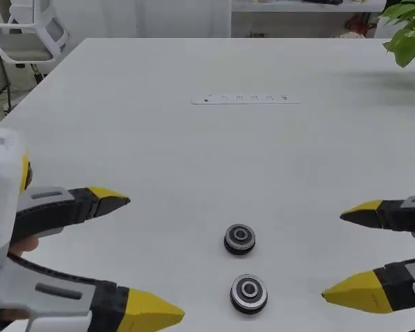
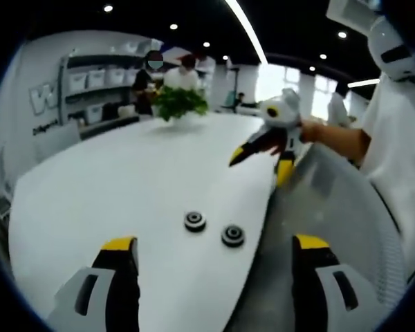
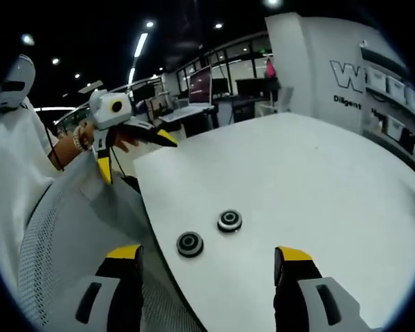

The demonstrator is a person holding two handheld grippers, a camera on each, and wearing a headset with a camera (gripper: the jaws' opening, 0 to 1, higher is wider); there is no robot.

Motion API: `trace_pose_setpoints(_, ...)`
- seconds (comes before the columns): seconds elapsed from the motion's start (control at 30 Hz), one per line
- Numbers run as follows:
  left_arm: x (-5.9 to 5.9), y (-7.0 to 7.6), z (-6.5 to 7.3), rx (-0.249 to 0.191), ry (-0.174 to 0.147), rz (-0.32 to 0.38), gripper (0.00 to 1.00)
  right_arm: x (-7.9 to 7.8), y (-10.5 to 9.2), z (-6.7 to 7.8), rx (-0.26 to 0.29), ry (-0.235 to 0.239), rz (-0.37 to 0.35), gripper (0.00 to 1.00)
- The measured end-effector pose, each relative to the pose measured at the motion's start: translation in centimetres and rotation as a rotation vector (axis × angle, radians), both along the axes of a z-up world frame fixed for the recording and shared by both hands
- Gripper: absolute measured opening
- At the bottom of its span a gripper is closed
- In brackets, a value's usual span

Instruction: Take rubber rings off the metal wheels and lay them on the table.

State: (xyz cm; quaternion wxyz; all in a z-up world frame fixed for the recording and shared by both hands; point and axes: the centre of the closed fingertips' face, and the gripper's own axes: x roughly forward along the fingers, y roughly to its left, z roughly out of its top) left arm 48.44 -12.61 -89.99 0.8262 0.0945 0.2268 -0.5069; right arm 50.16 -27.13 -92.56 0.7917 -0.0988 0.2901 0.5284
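Observation:
Two small metal wheels with black rubber rings lie flat on the white table (image 1: 194, 152) near its front edge: the far wheel (image 1: 240, 239) and the near wheel (image 1: 249, 293). My left gripper (image 1: 151, 257) hovers to their left, open and empty, yellow tips pointing at them. My right gripper (image 1: 333, 256) hovers to their right, also open and empty. In the left gripper view both wheels (image 2: 194, 220) (image 2: 232, 236) lie ahead of the open jaws, with the right gripper (image 2: 263, 142) beyond. The right gripper view has the wheels (image 3: 229, 220) (image 3: 189, 243) ahead and the left gripper (image 3: 135, 135) beyond them.
A flush socket strip (image 1: 245, 99) is set into the table's middle. A green plant (image 1: 408, 31) stands at the far right corner. A white chair (image 1: 28, 34) is off the far left corner. The table's front edge runs just behind the near wheel.

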Motion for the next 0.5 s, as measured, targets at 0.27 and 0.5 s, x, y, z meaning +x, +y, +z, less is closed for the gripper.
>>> trace_pose_setpoints(0.27,1.8,-2.8,2.2,0.000,-0.089,-0.069,0.90,1.3,2.5,2.2,0.008,-0.067,0.078,0.72)
trace_pose_setpoints(0.5,2.1,-6.3,2.3,-0.027,-0.111,-0.147,0.86,1.8,4.5,2.4,-0.018,-0.104,0.166,0.66)
